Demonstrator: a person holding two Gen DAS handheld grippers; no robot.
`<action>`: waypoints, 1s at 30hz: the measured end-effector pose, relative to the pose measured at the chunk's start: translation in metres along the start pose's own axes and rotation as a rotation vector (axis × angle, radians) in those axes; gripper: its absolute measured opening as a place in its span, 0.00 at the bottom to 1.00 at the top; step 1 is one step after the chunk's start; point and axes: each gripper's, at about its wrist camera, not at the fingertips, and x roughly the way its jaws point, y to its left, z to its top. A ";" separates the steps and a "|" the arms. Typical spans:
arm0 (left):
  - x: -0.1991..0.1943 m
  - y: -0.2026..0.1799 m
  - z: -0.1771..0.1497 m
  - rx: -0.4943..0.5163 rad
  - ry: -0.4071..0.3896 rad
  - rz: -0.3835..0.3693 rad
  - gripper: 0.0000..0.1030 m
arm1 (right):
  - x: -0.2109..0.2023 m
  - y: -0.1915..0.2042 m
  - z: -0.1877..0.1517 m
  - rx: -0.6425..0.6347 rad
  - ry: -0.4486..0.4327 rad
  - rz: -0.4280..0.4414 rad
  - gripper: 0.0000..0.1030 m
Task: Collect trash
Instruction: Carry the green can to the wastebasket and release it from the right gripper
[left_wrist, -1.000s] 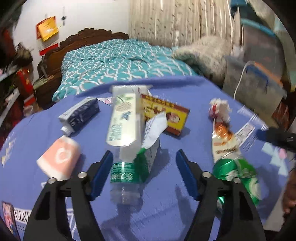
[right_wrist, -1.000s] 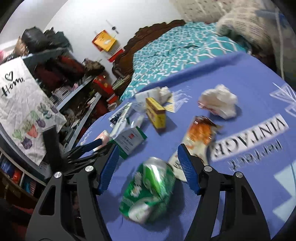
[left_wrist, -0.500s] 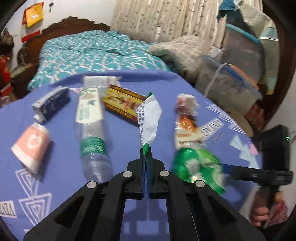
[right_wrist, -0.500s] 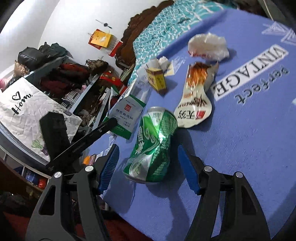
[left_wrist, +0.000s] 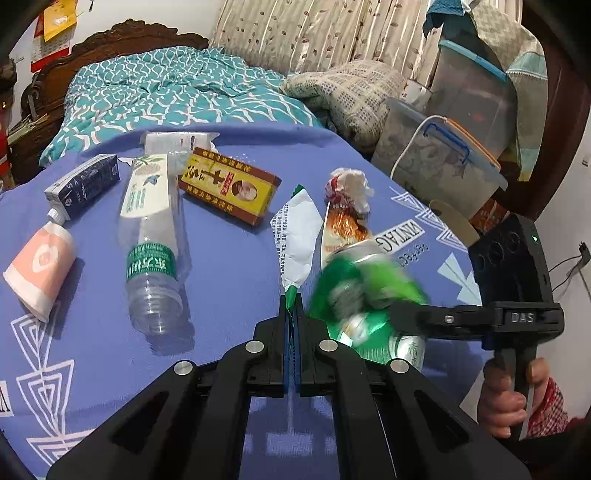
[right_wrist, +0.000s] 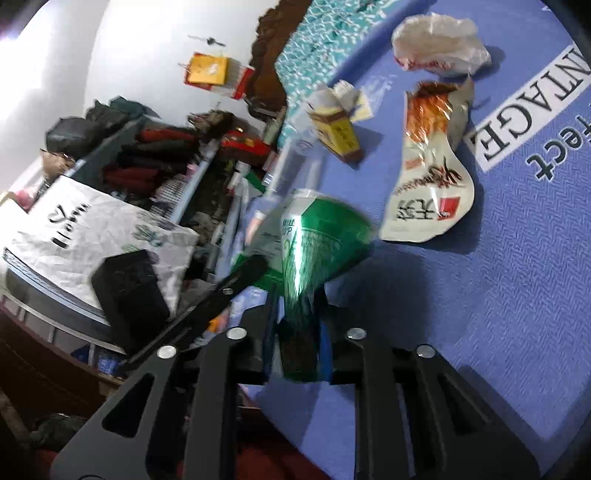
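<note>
My left gripper (left_wrist: 293, 306) is shut on the green end of a white printed wrapper (left_wrist: 295, 229), which hangs forward over the blue tablecloth (left_wrist: 92, 369). Right beside it is a crushed green can (left_wrist: 354, 291), blurred. In the right wrist view the green can (right_wrist: 317, 251) stands between the jaws of my right gripper (right_wrist: 299, 332). Those jaws are closing, and their pads press on its lower part. A hand (left_wrist: 506, 398) holds the right gripper's handle at the table's near right edge.
On the cloth lie a clear plastic bottle (left_wrist: 155, 266), a yellow-brown box (left_wrist: 229, 184), a dark carton (left_wrist: 83, 184), a pink roll (left_wrist: 40, 266), crumpled paper (left_wrist: 349, 186) and a snack bag (right_wrist: 432, 177). A bed (left_wrist: 166, 92) and storage bins (left_wrist: 443, 162) stand beyond.
The left gripper shut on the wrapper and swung it right, off the bottle. The right gripper sank around the green can and its jaws narrowed onto it.
</note>
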 end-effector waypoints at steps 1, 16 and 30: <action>0.000 0.000 0.002 -0.006 0.000 -0.009 0.01 | -0.007 0.003 0.001 0.001 -0.022 0.011 0.20; 0.022 -0.063 0.048 0.127 0.003 -0.136 0.01 | -0.110 -0.016 0.009 0.062 -0.326 -0.044 0.20; 0.104 -0.184 0.077 0.334 0.109 -0.244 0.01 | -0.205 -0.070 0.000 0.155 -0.547 -0.129 0.20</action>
